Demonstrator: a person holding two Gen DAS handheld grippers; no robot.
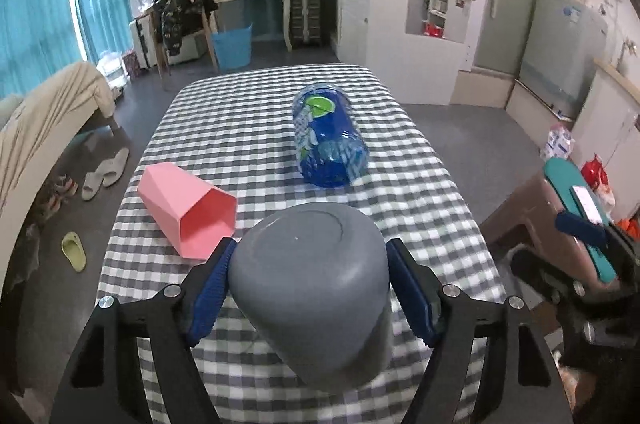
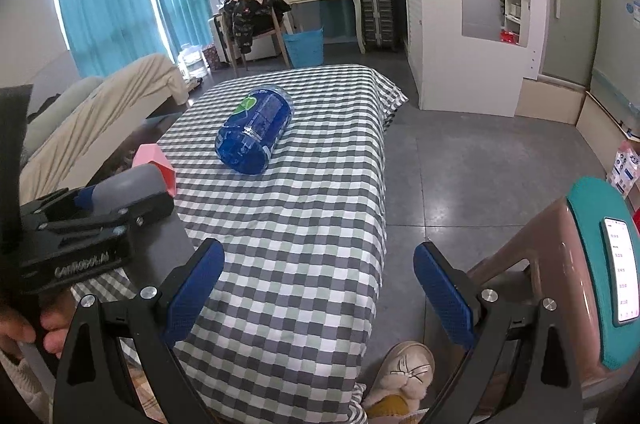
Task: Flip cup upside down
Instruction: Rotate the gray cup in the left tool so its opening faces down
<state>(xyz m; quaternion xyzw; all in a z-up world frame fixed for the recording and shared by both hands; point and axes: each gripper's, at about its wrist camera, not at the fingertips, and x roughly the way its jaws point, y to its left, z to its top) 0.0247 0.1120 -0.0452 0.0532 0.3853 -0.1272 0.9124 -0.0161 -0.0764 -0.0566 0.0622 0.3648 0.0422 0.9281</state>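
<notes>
My left gripper [image 1: 310, 288] is shut on a grey cup [image 1: 312, 288], its blue pads against the cup's sides. The cup's base faces up and away from me, and its mouth is hidden below. I hold it over the near part of the checked table [image 1: 420, 184]. In the right wrist view the grey cup [image 2: 132, 184] and the left gripper [image 2: 100, 208] show at the left edge. My right gripper [image 2: 318, 284] is open and empty over the table's near right corner.
A pink faceted cup [image 1: 188, 212] lies on its side at the table's left, mouth toward me. A blue patterned cup [image 1: 328, 140] lies on its side mid-table, also in the right wrist view [image 2: 254, 130]. A brown stool with a teal-cased phone [image 2: 600, 264] stands to the right.
</notes>
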